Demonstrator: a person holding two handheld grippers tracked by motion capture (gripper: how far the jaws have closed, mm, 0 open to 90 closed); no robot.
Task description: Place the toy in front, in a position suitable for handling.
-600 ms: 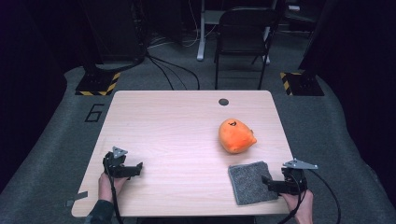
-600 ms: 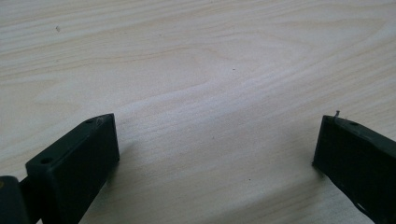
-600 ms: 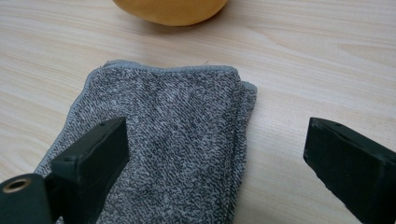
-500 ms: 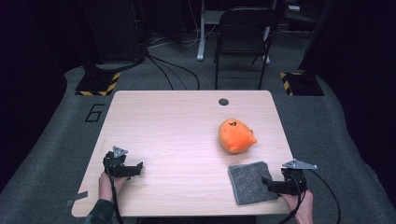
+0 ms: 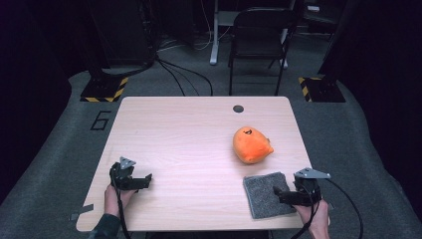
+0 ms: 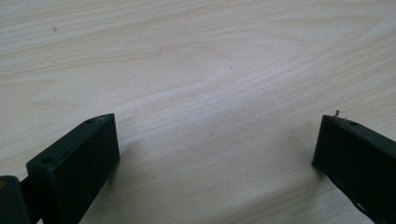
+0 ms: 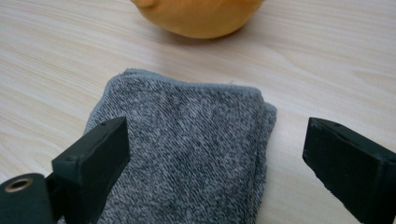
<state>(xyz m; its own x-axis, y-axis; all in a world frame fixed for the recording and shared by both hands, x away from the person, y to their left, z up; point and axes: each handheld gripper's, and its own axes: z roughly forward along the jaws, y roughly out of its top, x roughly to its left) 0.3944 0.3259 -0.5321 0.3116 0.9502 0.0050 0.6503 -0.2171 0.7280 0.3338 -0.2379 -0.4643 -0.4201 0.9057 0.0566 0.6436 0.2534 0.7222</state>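
A folded grey towel (image 5: 266, 194) lies at the table's front right; it also fills the lower middle of the right gripper view (image 7: 187, 154). An orange plush toy (image 5: 252, 145) sits just beyond the towel, its underside showing at the top of the right gripper view (image 7: 201, 16). My right gripper (image 5: 279, 194) is open, its jaws wide apart just above the towel's near right part (image 7: 215, 154). My left gripper (image 5: 145, 180) rests at the front left, open over bare wood (image 6: 215, 140), holding nothing.
The wooden table (image 5: 189, 134) has a small black round cap (image 5: 238, 108) near its far edge. Beyond the table stand a dark chair (image 5: 259, 35), floor cables and yellow-black striped blocks (image 5: 104, 87). A hand holds each gripper at the table's front edge.
My right gripper has edged slightly left over the towel. The left gripper, toy and towel have stayed put.
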